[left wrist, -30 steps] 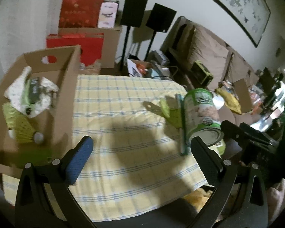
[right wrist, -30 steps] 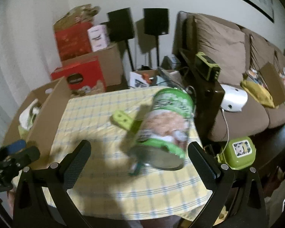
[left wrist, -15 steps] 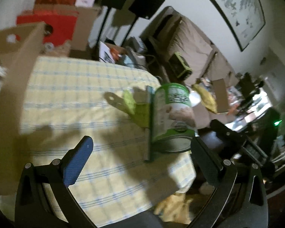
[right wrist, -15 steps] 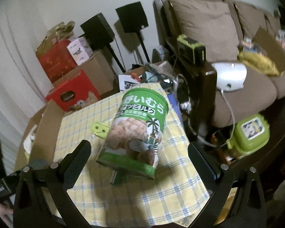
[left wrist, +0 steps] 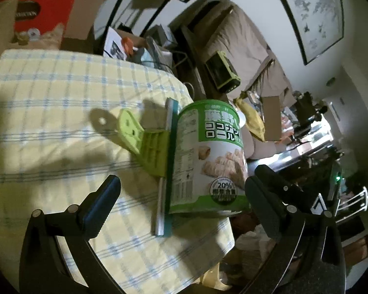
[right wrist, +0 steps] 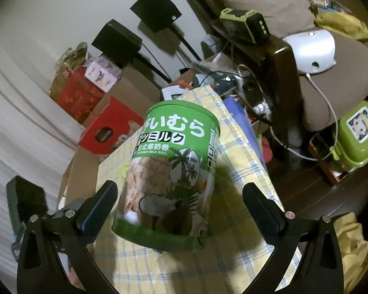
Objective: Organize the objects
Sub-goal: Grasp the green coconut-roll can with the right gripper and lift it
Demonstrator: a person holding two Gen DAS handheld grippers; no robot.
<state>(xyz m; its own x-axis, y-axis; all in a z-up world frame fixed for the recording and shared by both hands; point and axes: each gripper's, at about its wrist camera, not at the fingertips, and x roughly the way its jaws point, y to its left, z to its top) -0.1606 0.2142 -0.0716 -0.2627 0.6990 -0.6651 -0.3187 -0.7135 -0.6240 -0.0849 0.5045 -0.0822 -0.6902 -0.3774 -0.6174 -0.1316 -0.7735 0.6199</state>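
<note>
Right tool (right wrist: 180,204) held wide open, fingers either side of green tin (right wrist: 170,171) without contact. Left tool (left wrist: 181,201) likewise wide open and empty, aimed at same tin (left wrist: 207,156) from the side. Checked tabletop (left wrist: 49,112) covered in yellow-and-blue cloth. Tin stood upright near right edge of tabletop. Slim teal-edged bar (left wrist: 165,171) lay touching tin's base; lime-green clip (left wrist: 142,139) rested just beside it.

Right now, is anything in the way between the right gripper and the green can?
Nothing visible. The can stands on the tablecloth right in front of the open right gripper, between its jaws. The green clip lies on the can's far side.
</note>
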